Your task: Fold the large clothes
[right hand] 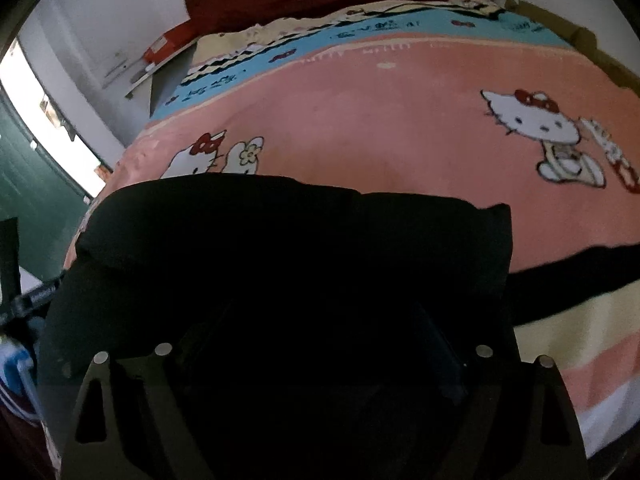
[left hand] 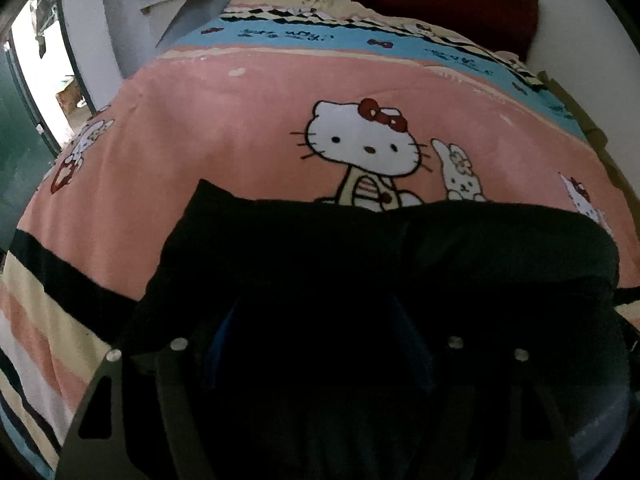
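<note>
Where the black garment (left hand: 360, 248) ends, open pink blanket (left hand: 220, 128) beyond.

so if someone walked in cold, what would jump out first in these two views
The pink cartoon-cat blanket spread over the bed fills most of both views, with a big white cat figure right of centre in the left wrist view. In front of it lies a black garment, bunched across the near edge of the bed, so dark that the gripper fingers over it barely show.
</note>
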`<state>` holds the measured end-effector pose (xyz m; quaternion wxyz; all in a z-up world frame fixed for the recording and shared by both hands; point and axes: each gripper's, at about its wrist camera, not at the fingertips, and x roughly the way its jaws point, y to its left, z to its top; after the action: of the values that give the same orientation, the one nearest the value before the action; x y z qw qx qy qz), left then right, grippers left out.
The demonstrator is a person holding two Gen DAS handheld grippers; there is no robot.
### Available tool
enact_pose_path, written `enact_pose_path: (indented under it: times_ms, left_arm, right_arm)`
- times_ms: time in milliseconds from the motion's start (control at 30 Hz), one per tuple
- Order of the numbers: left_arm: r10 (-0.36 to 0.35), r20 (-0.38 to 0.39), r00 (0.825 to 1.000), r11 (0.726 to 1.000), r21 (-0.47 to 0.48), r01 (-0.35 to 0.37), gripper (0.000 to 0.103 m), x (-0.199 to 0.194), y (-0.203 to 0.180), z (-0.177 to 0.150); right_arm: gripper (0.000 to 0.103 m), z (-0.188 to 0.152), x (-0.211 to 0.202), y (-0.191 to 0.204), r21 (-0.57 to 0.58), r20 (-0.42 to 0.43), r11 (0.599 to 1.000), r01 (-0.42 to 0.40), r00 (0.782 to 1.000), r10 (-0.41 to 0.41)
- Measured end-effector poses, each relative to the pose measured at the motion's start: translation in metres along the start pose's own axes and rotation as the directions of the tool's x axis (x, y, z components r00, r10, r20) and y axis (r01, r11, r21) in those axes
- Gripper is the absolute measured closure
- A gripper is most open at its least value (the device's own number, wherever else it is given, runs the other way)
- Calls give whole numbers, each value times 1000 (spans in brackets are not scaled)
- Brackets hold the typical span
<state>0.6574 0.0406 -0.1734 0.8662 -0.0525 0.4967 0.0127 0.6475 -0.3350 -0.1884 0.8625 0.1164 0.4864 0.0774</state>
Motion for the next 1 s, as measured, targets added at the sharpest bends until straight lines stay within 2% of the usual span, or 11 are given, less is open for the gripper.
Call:
enact_pose_path:
  times_ms: [200,267,367,433,500,600,767,867,1000]
  left_arm:
    - [-15,-8,1000,999,-33,14,26,1,6,-5]
    - [-1,-13,1000,1000,-30,1,27,-6,6,-3]
    - [2,26,1000,1000,-26,-2,27,-33,12,-6]
    - [-8,66,998,1000,-18,9,27,-54,16,-13]
    - [-32,75,997,999,-10,33,27,-69,21,-24]
    - [-29,79,996,1000,-5,29,27,-72,28,-44]
    - [-24,136,990,999,-44,30,27,-61,41,-67]
    - [1,200,980,1000,-31,6,26,-60,36,-82]
    - [26,254,967,1000,-17,-22,26,-60,31,-92]
  right_arm:
    - [14,-6,5,-10,56,21,998,-30,999,29]
    - [10,-4,3,-6,56,3,998,16,1000,-16]
    - [10,-1,-12,4,40,-8,997,71,997,-70]
    - [11,-5,-33,12,-9,20,996,85,996,-85]
    - [11,-14,-52,17,-52,53,994,98,994,-96]
    - [11,-33,-69,15,-68,79,994,89,993,-84]
    - [11,-56,-61,-6,-45,73,998,50,996,-47]
    - [11,-65,-52,-18,4,95,1000,1,996,-2]
    - [10,-71,-47,-18,0,123,1000,3,992,-3]
